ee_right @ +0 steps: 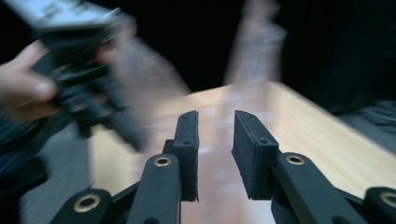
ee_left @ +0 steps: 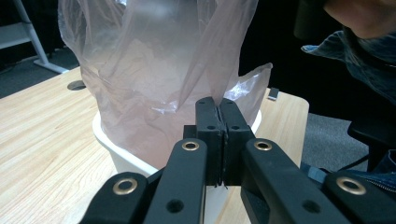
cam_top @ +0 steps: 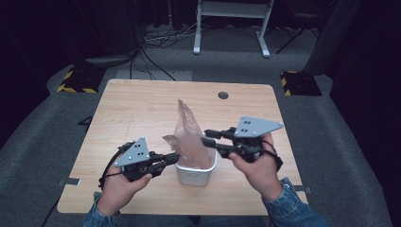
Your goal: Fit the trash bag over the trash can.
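A small white bin (cam_top: 196,176) stands near the front middle of the wooden table (cam_top: 142,109). A pinkish see-through plastic bag (cam_top: 189,132) sits in it and rises well above its rim. My left gripper (cam_top: 176,157) is at the bin's left rim. In the left gripper view its jaws (ee_left: 219,121) are shut on a fold of the bag (ee_left: 154,70) just above the bin (ee_left: 109,140). My right gripper (cam_top: 205,137) hovers at the bag's right side, above the bin. In the blurred right gripper view this gripper (ee_right: 215,123) is open, with nothing between the jaws and the bag (ee_right: 257,42) beyond.
A round cable hole (cam_top: 223,95) lies in the table's far edge area. On the floor behind are a white frame's legs (cam_top: 231,19), loose cables (cam_top: 156,40) and yellow-black striped blocks (cam_top: 78,80) at both sides. Bare tabletop lies to the left and behind the bin.
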A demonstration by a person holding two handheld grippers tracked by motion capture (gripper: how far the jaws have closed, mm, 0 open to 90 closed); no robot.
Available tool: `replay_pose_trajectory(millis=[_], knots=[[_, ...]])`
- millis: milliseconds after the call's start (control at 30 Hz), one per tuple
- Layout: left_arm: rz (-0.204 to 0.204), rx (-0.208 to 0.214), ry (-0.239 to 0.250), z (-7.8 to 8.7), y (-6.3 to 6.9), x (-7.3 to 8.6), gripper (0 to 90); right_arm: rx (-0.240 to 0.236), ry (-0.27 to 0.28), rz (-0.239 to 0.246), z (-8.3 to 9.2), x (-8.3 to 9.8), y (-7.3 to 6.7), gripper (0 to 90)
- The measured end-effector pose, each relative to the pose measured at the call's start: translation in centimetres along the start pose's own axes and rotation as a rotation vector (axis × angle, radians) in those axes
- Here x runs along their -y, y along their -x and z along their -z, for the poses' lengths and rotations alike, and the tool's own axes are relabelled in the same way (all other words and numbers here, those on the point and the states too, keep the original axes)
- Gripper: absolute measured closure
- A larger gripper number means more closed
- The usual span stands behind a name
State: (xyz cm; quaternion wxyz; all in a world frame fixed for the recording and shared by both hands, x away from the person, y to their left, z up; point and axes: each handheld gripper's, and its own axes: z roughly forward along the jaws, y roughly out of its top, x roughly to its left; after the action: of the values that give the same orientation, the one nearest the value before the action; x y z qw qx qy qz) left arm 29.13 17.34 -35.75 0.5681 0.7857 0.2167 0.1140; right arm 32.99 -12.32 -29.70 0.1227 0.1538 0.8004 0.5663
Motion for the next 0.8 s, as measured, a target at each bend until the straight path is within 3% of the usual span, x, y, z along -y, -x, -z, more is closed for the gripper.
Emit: replay_pose_trajectory(millis=[33, 67, 100, 133, 167, 200, 267, 300, 333, 367, 400, 467, 533, 667, 700, 800], knots=[[0.000, 0.000, 0.000, 0.0, 0.0, 0.0, 88.8, 0.000, 0.000, 0.000, 0.0, 0.0, 0.0, 71.4], [-0.015, -0.008, -0.004, 0.2, 0.0, 0.0, 88.8, -0.055, -0.045, 0.021, -1.5, 0.0, -1.1, 73.7], [-0.015, -0.008, -0.004, 0.2, 0.0, 0.0, 88.9, -0.055, -0.045, 0.021, -1.5, 0.0, -1.1, 73.7], [-0.017, -0.011, -0.002, 0.5, 0.0, 0.1, 88.9, -0.076, -0.088, 0.032, -3.1, 0.1, -1.4, 75.1], [-0.017, -0.011, -0.002, 0.5, 0.0, 0.1, 89.0, -0.076, -0.088, 0.032, -3.1, 0.1, -1.4, 75.1], [-0.012, -0.014, 0.001, 0.8, -0.1, 0.2, 89.0, -0.067, -0.130, 0.045, -4.6, 0.3, -1.3, 76.0], [-0.004, -0.014, 0.004, 0.9, -0.1, 0.3, 89.1, -0.043, -0.177, 0.091, -5.7, 0.2, -1.0, 73.4], [-0.004, -0.014, 0.004, 0.9, -0.1, 0.3, 89.1, -0.043, -0.177, 0.091, -5.7, 0.2, -1.0, 73.4], [-0.007, -0.016, 0.004, 1.0, -0.2, 0.3, 89.1, 0.000, -0.227, 0.150, -6.8, 0.1, -0.7, 60.0], [-0.007, -0.016, 0.004, 1.0, -0.2, 0.3, 89.2, 0.000, -0.227, 0.150, -6.8, 0.1, -0.7, 60.0], [-0.005, -0.012, 0.006, 1.1, -0.2, 0.4, 89.2, 0.054, -0.252, 0.238, -7.7, -0.3, -0.6, 49.0], [-0.002, -0.014, 0.012, 1.0, -0.1, 0.4, 89.2, 0.054, -0.253, 0.261, -8.2, -0.6, -0.4, 47.1], [-0.007, -0.012, 0.009, 1.0, -0.1, 0.4, 89.3, 0.066, -0.256, 0.253, -8.7, -0.9, 0.0, 42.0], [-0.016, -0.009, 0.001, 1.0, 0.1, 0.3, 89.5, 0.041, -0.277, 0.176, -9.7, -0.6, 1.0, 40.4], [-0.016, -0.009, 0.001, 1.0, 0.1, 0.3, 89.6, 0.041, -0.277, 0.176, -9.7, -0.6, 1.0, 40.4], [-0.005, 0.003, -0.007, 0.8, 0.3, 0.4, 89.7, -0.020, -0.283, 0.108, -10.6, 0.2, 2.0, 55.5]])
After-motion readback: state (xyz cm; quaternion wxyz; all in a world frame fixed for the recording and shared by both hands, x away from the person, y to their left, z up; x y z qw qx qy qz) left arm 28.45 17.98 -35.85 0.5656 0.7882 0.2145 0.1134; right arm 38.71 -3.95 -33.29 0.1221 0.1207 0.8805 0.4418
